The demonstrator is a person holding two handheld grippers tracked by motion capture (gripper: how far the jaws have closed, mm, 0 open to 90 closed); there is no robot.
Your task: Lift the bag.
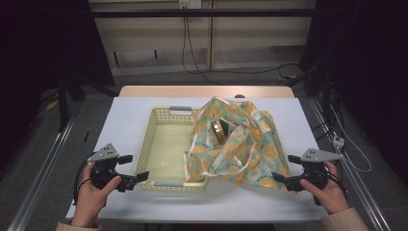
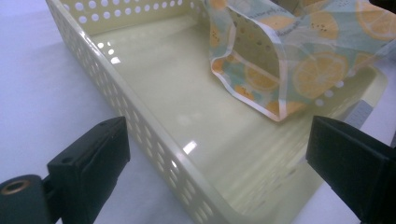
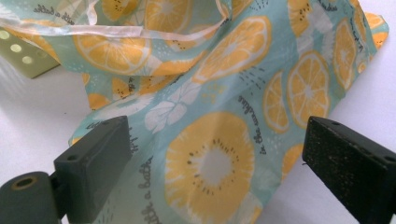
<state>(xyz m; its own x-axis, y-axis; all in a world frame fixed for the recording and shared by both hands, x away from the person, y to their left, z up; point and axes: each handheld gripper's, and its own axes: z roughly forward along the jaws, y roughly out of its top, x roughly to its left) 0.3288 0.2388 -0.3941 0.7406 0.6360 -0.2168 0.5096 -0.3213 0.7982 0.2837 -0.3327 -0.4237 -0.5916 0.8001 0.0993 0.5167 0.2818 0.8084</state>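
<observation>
Lying half in the cream perforated basket (image 1: 163, 139), the orange-slice print bag (image 1: 240, 139) spreads over its 3 o'clock rim onto the table (image 1: 130, 113); partly readable script "in the" shows. Left tool (image 1: 132, 171) at 7 o'clock and right tool (image 1: 284, 168) at 4 o'clock, both jaws apart.

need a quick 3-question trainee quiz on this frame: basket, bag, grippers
1. True or false: the left gripper is shut on the basket.
2. Where does the orange-print bag lie? A) wholly inside the basket B) partly in the basket, partly on the table C) on the floor
3. Which gripper hovers at the bag's near right corner?

Key
1. False: its jaws stand apart, astride the basket's near left wall.
2. B
3. The right gripper, jaws open.
</observation>
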